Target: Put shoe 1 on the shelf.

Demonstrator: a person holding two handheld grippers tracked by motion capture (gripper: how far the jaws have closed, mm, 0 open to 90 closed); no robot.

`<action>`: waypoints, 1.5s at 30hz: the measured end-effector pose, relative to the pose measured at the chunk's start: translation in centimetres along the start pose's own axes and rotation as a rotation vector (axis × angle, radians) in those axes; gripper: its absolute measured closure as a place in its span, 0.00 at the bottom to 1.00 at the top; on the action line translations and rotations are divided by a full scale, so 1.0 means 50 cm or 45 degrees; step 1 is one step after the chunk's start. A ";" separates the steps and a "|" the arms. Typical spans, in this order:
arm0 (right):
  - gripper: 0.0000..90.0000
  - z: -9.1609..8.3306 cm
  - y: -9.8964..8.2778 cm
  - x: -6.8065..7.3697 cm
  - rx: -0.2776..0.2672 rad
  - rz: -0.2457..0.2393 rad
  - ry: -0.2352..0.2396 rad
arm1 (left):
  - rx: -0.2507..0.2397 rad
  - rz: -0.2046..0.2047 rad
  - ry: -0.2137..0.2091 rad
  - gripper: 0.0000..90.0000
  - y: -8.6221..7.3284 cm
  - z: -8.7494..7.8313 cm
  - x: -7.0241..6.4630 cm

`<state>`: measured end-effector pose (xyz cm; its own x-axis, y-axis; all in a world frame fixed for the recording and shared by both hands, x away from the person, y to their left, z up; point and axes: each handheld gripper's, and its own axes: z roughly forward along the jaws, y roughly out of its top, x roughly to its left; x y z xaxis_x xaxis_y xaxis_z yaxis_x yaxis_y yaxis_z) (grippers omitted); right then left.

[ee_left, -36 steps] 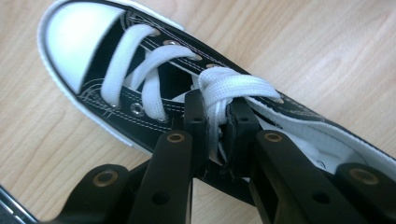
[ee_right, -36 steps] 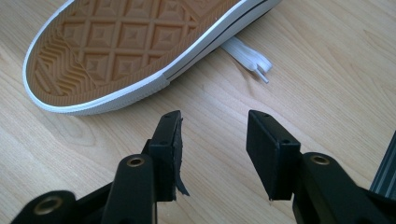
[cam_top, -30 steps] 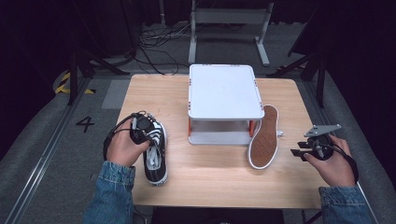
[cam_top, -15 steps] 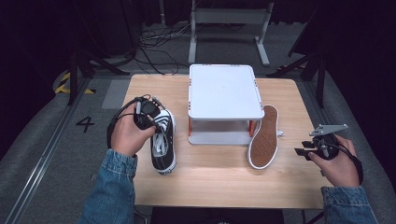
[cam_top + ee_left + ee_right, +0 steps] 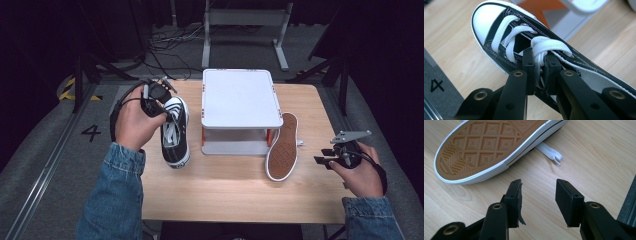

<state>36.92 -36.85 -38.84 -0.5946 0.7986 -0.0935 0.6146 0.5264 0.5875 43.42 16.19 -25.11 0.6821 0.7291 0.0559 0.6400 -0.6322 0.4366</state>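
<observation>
A black sneaker (image 5: 175,132) with white laces and a white toe cap (image 5: 482,17) hangs tilted above the table's left side. My left gripper (image 5: 541,62) is shut on its laces (image 5: 544,47), and it shows near the shoe's heel (image 5: 157,97) in the high view. A second sneaker (image 5: 282,147) lies on its side against the white stand, its brown sole (image 5: 489,143) facing right. My right gripper (image 5: 537,195) stands open near the table's right edge (image 5: 332,157), apart from that sole, with nothing between its fingers.
A white stand (image 5: 241,97) with orange legs sits at the middle back of the wooden table (image 5: 225,190). A loose lace end (image 5: 552,155) lies beside the second sneaker. A dark rail (image 5: 629,207) borders the table's right edge. The floor bears a "4" mark (image 5: 91,133).
My left gripper has lifted the black sneaker by its laces and carried it up and toward the stand. The right gripper has barely moved.
</observation>
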 end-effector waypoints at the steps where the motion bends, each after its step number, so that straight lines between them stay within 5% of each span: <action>1: 0.64 0.000 0.000 0.000 -0.001 0.000 0.000 | -0.010 0.005 0.004 0.92 0.007 -0.009 0.002; 13: 0.66 -0.001 -0.014 0.001 -0.003 0.010 -0.008 | -0.091 0.067 0.036 0.92 0.088 -0.058 -0.003; 20: 0.67 -0.013 -0.028 0.004 -0.010 0.022 -0.018 | -0.130 0.105 0.063 0.92 0.143 -0.055 -0.016; 26: 0.67 -0.027 -0.044 0.004 -0.019 0.040 -0.033 | -0.136 0.191 0.104 0.92 0.217 -0.034 -0.026; 34: 0.67 -0.037 -0.063 -0.002 -0.019 0.068 -0.044 | -0.154 0.260 0.074 0.92 0.292 0.012 -0.021; 45: 0.67 -0.035 -0.066 -0.006 -0.021 0.076 -0.036 | -0.130 0.340 0.149 0.92 0.351 0.062 -0.051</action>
<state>34.15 -39.36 -39.34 -0.5424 0.8363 -0.0804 0.6397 0.4731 0.6058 54.03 2.42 -20.39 0.7720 0.5700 0.2814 0.4010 -0.7802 0.4801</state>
